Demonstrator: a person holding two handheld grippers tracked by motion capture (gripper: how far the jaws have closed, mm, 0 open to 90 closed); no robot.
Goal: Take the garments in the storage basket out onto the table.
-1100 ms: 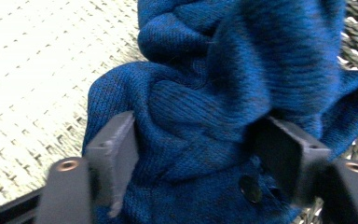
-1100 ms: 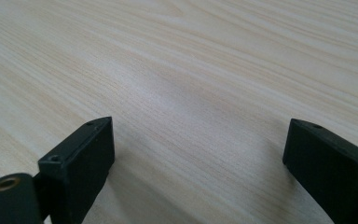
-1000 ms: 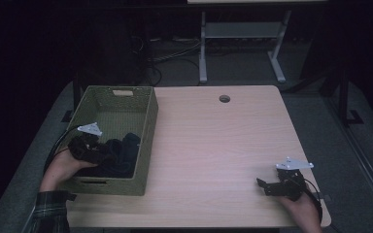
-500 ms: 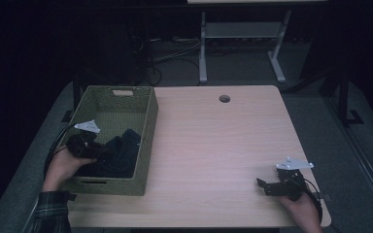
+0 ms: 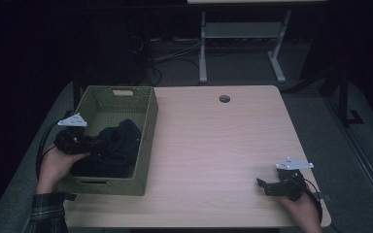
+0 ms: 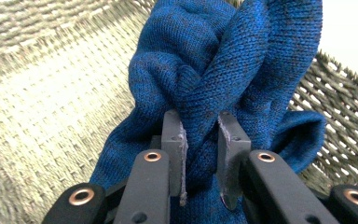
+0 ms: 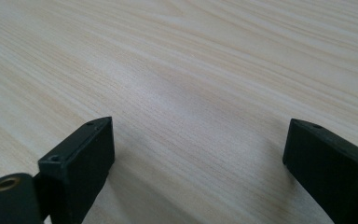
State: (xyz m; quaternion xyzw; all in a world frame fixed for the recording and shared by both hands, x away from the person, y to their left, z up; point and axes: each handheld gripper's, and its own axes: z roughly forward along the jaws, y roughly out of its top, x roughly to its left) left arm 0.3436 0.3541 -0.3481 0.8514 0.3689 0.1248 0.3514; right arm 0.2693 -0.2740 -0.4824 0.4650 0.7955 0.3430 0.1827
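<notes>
**Left jaws clamped on blue knit cloth inside woven basket; right jaws idle and spread**

The left gripper sits over the near left part of the woven basket, which stands on the left side of the desk. Its jaws have just been closing and now pinch a fold of the blue knitted cloth; in the left gripper view the fabric is bunched between both pads and rises above them in twisted folds. The rest of the cloth lies heaped on the basket floor, toward the near end, with the far end of the basket bare.

The right gripper rests at the near right corner of the desk, well apart from the basket. Its jaws stand wide apart with nothing between them; bare wood grain shows in the gap.
</notes>
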